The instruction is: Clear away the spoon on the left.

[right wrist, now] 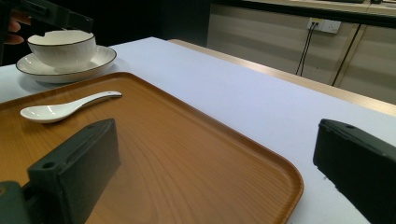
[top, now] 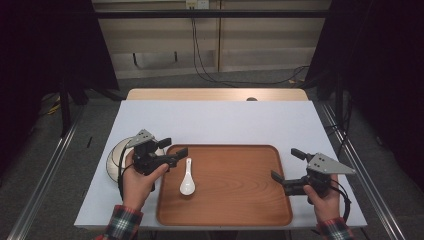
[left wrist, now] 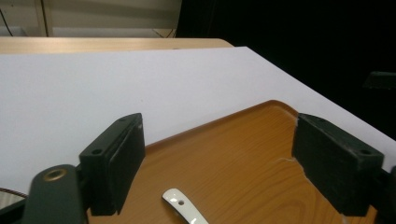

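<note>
A white spoon [top: 187, 179] lies in the left part of a wooden tray [top: 235, 200], bowl end toward the person, handle pointing away. The left gripper [top: 172, 150] hovers over the tray's left rim, just above the spoon's handle, jaws spread wide and holding nothing. The right gripper [top: 285, 165] waits at the tray's right edge, jaws likewise parted and empty. A white bowl [right wrist: 62, 49] on a saucer [right wrist: 100, 60] stands just beyond the tray's left rim.
</note>
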